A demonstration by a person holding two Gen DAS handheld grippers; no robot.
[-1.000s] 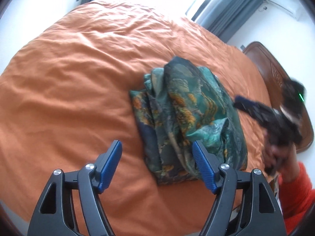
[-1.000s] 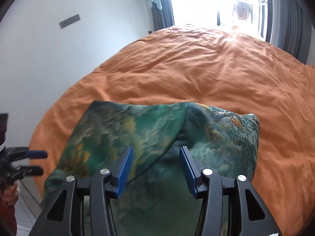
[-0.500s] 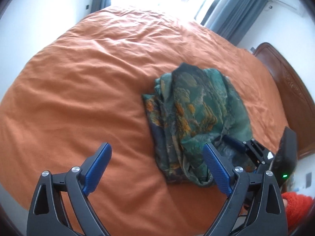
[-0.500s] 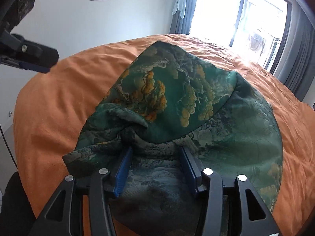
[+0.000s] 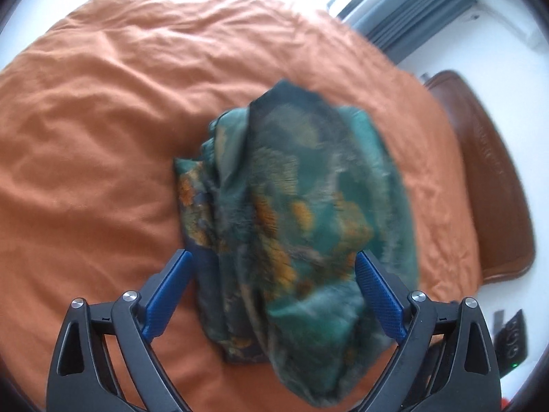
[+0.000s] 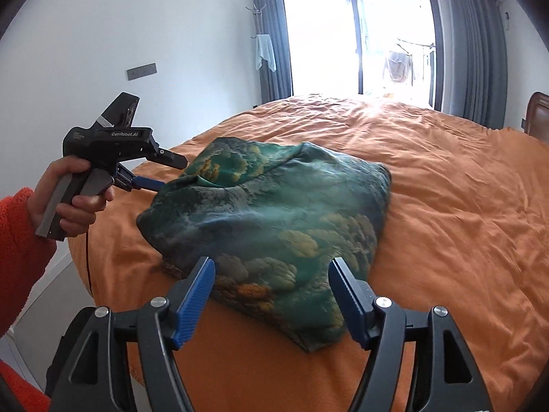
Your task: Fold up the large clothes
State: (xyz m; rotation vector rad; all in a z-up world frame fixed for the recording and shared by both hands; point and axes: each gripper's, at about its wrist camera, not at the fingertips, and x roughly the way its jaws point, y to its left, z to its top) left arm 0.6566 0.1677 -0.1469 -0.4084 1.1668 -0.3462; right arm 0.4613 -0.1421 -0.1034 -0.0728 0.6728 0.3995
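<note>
A folded green garment with orange and gold print [image 6: 274,219] lies on the orange bedspread [image 6: 446,178]. It also shows in the left wrist view [image 5: 295,213], blurred. My left gripper [image 5: 272,286] is open, its blue pads either side of the garment's near end. In the right wrist view the left gripper [image 6: 171,171] reaches the garment's left edge. My right gripper [image 6: 271,292] is open and empty, just above the garment's near edge.
The bed's near-left edge drops to the floor [image 6: 51,295]. A brown headboard [image 5: 487,185] is at the right. A window with grey curtains [image 6: 360,34] stands beyond the bed. A white wall [image 6: 137,34] runs along the left.
My right gripper has opened, let go of the garment and pulled back. My left gripper has moved in over the garment's near end, still open.
</note>
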